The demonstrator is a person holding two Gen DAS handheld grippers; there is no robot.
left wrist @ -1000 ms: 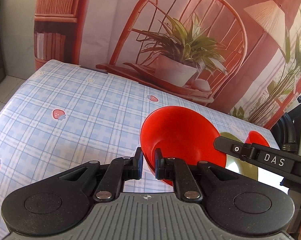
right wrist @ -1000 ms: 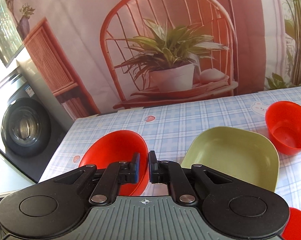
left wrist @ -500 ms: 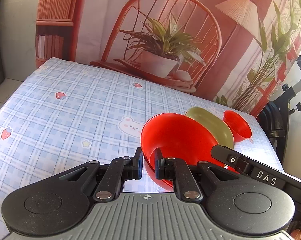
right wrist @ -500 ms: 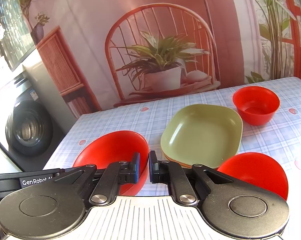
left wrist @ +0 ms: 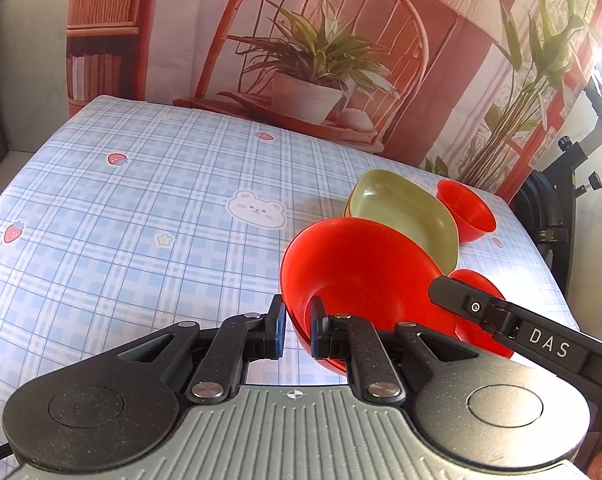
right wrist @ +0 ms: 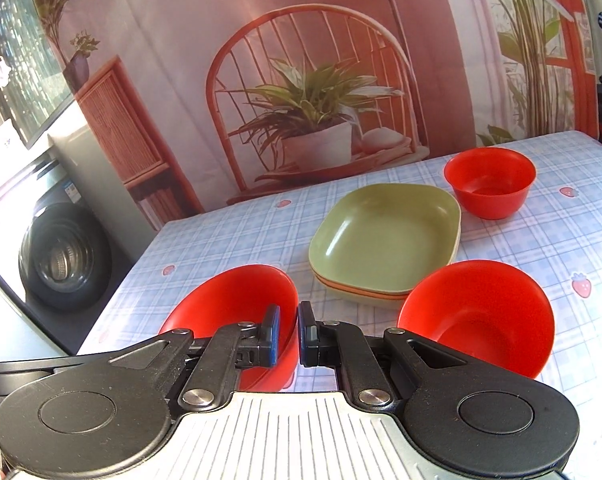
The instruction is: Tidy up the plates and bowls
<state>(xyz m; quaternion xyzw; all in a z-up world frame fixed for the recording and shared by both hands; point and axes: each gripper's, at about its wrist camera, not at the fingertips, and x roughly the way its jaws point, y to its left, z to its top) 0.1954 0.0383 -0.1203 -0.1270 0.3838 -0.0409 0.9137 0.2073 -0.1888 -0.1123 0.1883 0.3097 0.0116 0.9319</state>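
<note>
My left gripper is shut on the near rim of a large red bowl and holds it above the table. My right gripper is shut on the opposite rim of the same bowl. A second large red bowl sits on the cloth to the right; it also shows in the left wrist view. A stack of square plates with a green one on top lies behind it. A small red bowl stands at the far right.
The table wears a blue checked cloth with strawberry and bear prints. A printed backdrop hangs behind the table. A washing machine stands left of the table. Black stand gear is beyond the right edge.
Both grippers have pulled back and up with the large red bowl between them. More of the table, the plate stack and the second large bowl have come into view.
</note>
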